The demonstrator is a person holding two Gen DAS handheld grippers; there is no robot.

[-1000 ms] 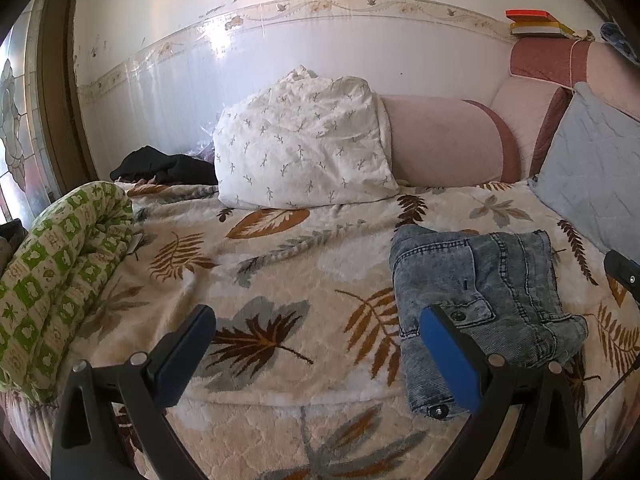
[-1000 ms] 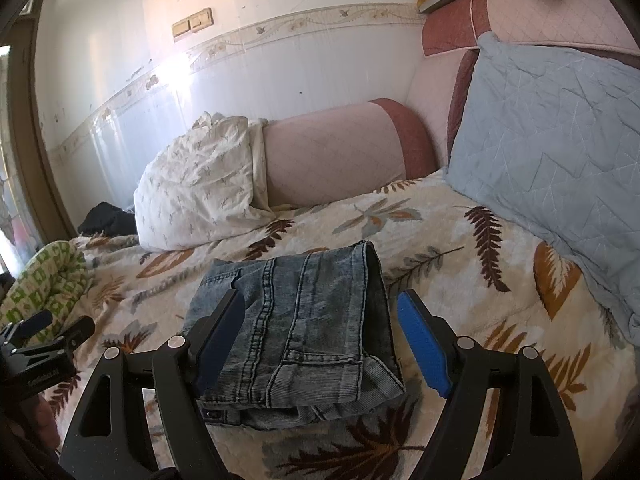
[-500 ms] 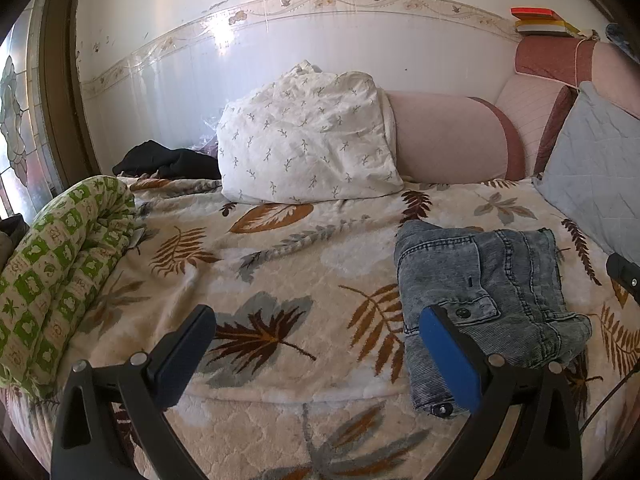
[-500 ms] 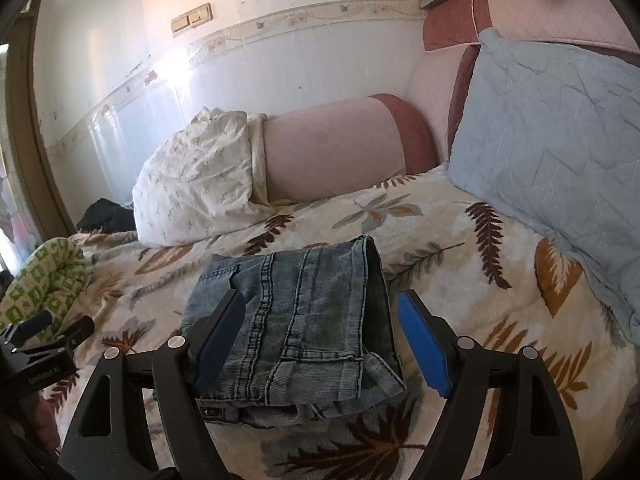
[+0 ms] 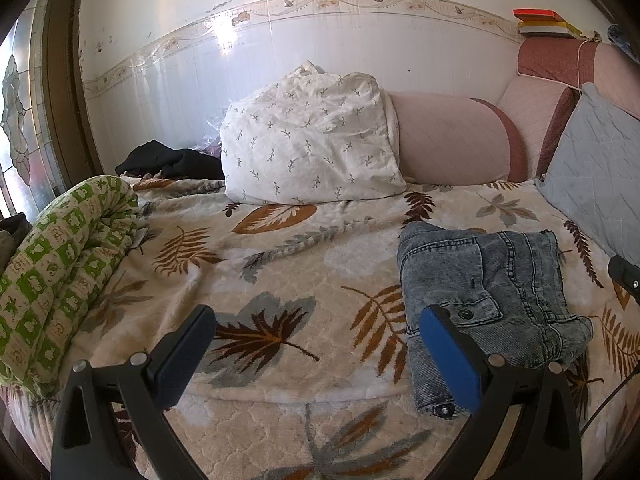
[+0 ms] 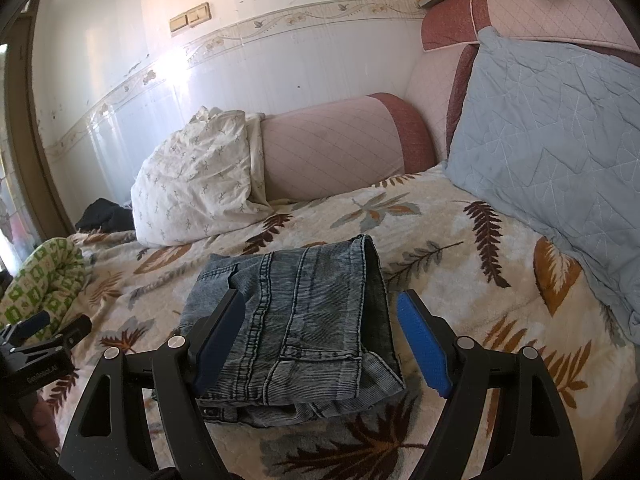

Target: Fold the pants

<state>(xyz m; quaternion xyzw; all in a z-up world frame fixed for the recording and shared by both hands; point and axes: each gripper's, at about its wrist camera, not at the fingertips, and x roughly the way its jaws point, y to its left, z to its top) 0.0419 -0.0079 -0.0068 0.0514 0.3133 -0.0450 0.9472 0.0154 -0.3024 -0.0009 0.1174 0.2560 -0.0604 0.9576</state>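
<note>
Jaws: both grippers released, holding nothing. Right gripper (image 6: 322,338) hovers over folded jeans (image 6: 296,320), frame ctr; left gripper (image 5: 318,350) beside them. Fold looks done; withdraw w/o snagging bundle.

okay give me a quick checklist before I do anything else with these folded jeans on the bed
1. Faded grey-blue denim pants folded into a compact stack: ok.
2. Left gripper open, holding nothing: ok.
3. Right gripper open, holding nothing: ok.
4. Pants lying flat on the leaf-print blanket: ok.
5. Edges aligned: not ok, lower layer pokes out at the near edge.
6. Pants apart from the quilted grey-blue cushion: ok.
</note>
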